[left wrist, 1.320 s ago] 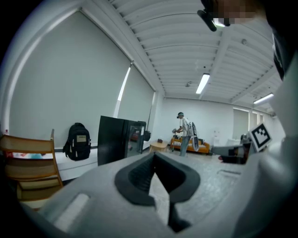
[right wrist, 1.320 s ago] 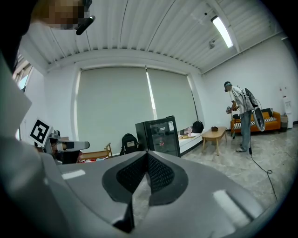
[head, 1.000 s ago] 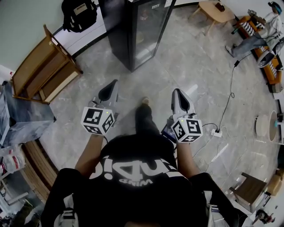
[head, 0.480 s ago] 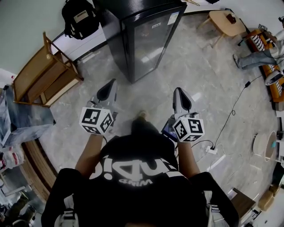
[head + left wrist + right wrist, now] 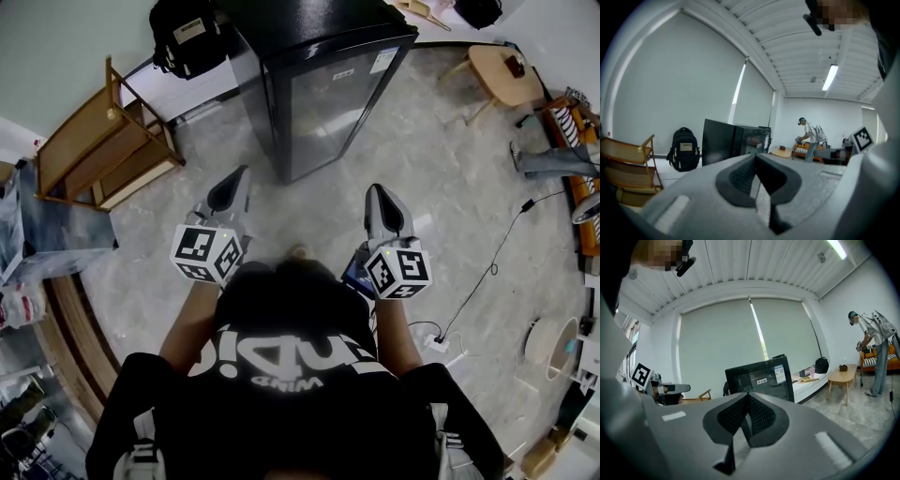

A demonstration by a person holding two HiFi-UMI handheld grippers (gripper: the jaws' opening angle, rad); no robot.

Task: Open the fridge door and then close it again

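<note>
I hold my left gripper (image 5: 231, 192) and right gripper (image 5: 383, 204) level before me, jaws pressed together on nothing. The fridge (image 5: 314, 56) stands ahead of both, its glass door (image 5: 339, 105) closed and, I judge, not yet within reach.

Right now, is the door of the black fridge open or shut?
Shut. In the head view the glass fridge door lies flush against the fridge, with no gap showing at its edges.
</note>
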